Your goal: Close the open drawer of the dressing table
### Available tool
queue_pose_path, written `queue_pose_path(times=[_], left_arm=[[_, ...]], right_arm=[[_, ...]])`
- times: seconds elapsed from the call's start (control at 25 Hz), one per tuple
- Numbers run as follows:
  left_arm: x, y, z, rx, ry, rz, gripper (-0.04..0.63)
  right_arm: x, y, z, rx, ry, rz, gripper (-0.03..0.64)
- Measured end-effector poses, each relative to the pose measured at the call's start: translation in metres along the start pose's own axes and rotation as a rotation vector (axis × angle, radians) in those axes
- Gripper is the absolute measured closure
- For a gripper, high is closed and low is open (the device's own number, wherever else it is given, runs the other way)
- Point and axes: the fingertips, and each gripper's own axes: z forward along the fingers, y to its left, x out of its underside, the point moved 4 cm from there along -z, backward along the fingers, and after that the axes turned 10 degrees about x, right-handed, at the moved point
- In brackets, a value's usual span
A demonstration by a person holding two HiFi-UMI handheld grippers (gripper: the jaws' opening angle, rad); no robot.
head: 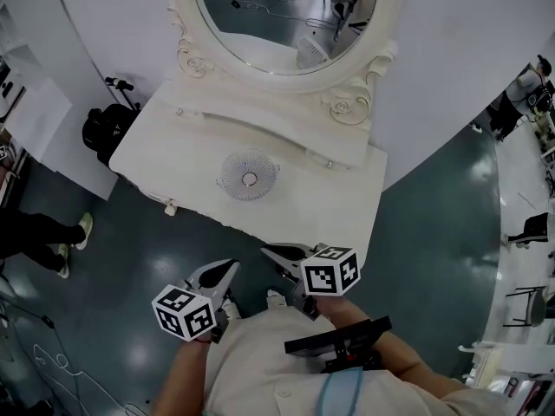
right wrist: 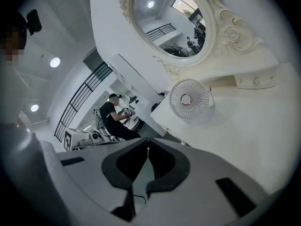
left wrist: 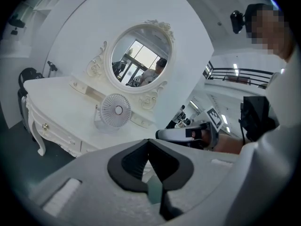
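The white dressing table (head: pixel 173 150) with its oval mirror (head: pixel 277 16) stands ahead of me, a small round fan (head: pixel 249 174) on its top. Along its front I see a drawer front (left wrist: pixel 59 134) with a small knob (left wrist: pixel 45 126); it looks flush with the table, and no drawer visibly stands out. My left gripper (head: pixel 230 269) hangs below the table's front edge, shut on nothing, apart from the table. My right gripper (head: pixel 267 252) is beside it, a little nearer the front edge, its jaws together and holding nothing.
A black bag (head: pixel 108 128) sits by the table's left end. Someone's legs and shoes (head: pixel 74 237) are at the far left, and a cable (head: pixel 52 362) lies on the dark floor. Chairs (head: pixel 529 302) stand at the right. A curved white wall backs the table.
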Motion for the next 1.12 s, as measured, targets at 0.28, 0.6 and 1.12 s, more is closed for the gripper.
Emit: queue_pose_path(times=[0.28, 0.6, 1.12], left_arm=[[0.003, -0.008, 0.010, 0.022, 0.011, 0.002, 0.586], [0.007, -0.010, 0.007, 0.010, 0.011, -0.004, 0.586], [0.008, -0.012, 0.005, 0.008, 0.003, -0.008, 0.586]], right_arm=[[0.004, 0.001, -0.005, 0.002, 0.014, -0.033, 0.600], [0.005, 0.002, -0.006, 0.004, 0.031, -0.060, 0.601], [0.005, 0.006, -0.005, -0.001, 0.035, -0.069, 0.601]])
